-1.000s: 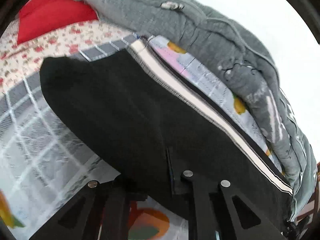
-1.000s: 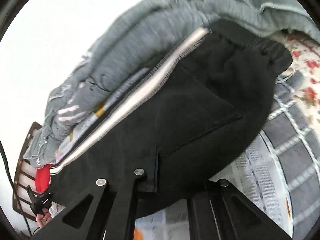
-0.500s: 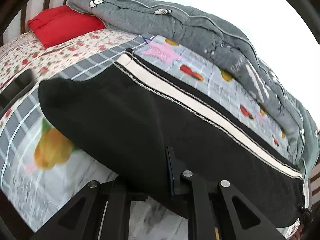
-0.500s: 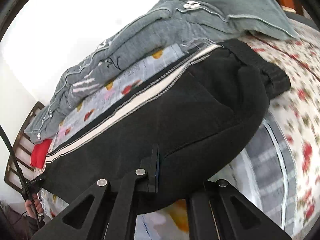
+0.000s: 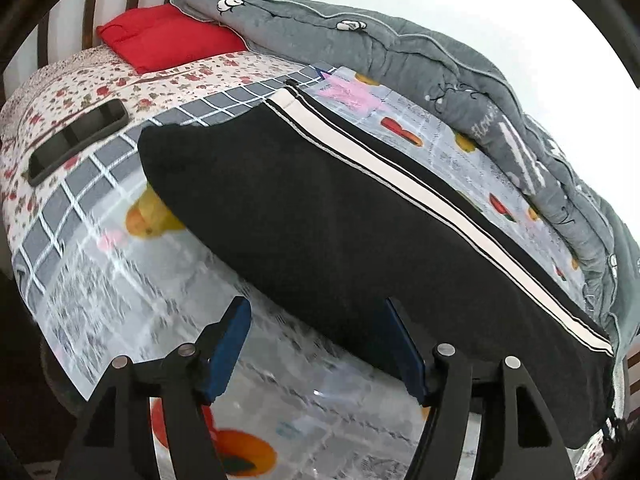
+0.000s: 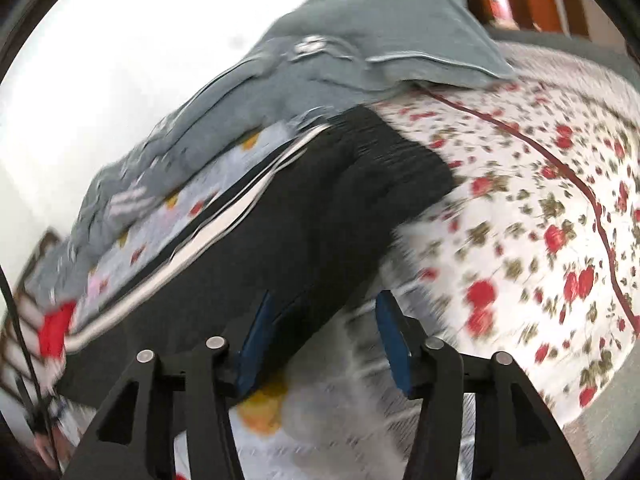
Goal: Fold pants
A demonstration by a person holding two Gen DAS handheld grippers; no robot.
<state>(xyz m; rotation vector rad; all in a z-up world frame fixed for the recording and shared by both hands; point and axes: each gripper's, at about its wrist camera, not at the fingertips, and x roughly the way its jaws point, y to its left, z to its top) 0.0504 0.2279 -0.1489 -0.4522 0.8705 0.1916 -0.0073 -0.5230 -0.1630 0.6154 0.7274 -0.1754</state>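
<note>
Black pants (image 5: 320,216) with a white side stripe lie folded lengthwise across the bed. My left gripper (image 5: 320,344) is open, its blue pads apart at the near edge of the leg, holding nothing. In the right wrist view the pants (image 6: 320,224) show their ribbed waistband at the upper right. My right gripper (image 6: 324,340) is open at the near edge of the pants, its left pad against the fabric edge. This view is motion blurred.
A grey quilt (image 5: 420,56) is bunched along the far side of the bed. A red pillow (image 5: 168,36) sits by the headboard. A black phone-like object (image 5: 76,140) lies on the floral sheet (image 6: 540,200). A fruit-print sheet (image 5: 140,280) lies under the pants.
Both grippers have opened and let go of the pants, which now lie on the bed. Both have drawn back a little from the fabric edge.
</note>
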